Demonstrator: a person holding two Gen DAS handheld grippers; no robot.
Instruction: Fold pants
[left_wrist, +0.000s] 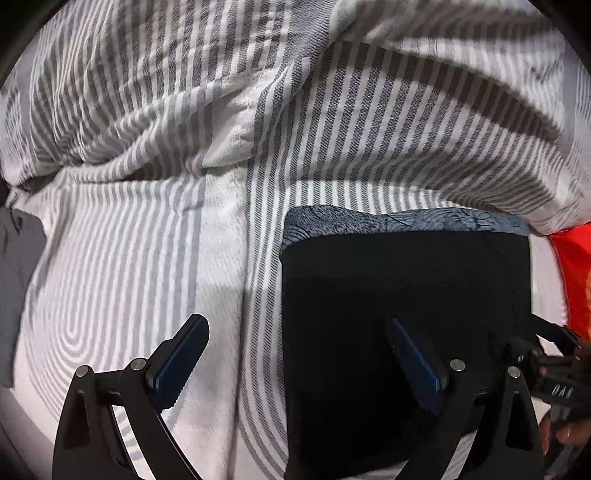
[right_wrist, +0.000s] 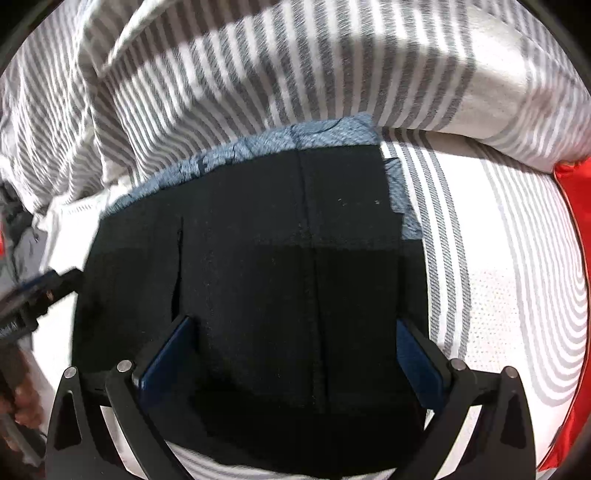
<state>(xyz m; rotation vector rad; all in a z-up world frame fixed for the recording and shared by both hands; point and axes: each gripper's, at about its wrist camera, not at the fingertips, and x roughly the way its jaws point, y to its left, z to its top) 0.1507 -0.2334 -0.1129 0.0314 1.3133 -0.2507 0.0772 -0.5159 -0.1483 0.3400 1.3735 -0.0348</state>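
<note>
Two tools, left tool (left_wrist: 297, 345) and right tool (right_wrist: 295, 345), both spread, one folded black pants (right_wrist: 258, 277), one blue garment (right_wrist: 258, 147) beneath

One folded black pants (right_wrist: 258, 266) lies on one blue-grey garment (right_wrist: 332, 129) (only its edges show), with two open claws, left claw (left_wrist: 295, 354) and right claw (right_wrist: 295, 354).

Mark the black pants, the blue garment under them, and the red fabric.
black pants (right_wrist: 258, 295): right wrist view, middle of the folded top panel
blue garment (right_wrist: 332, 129): right wrist view, exposed far edge
red fabric (left_wrist: 576, 273): left wrist view, right-edge patch
</note>
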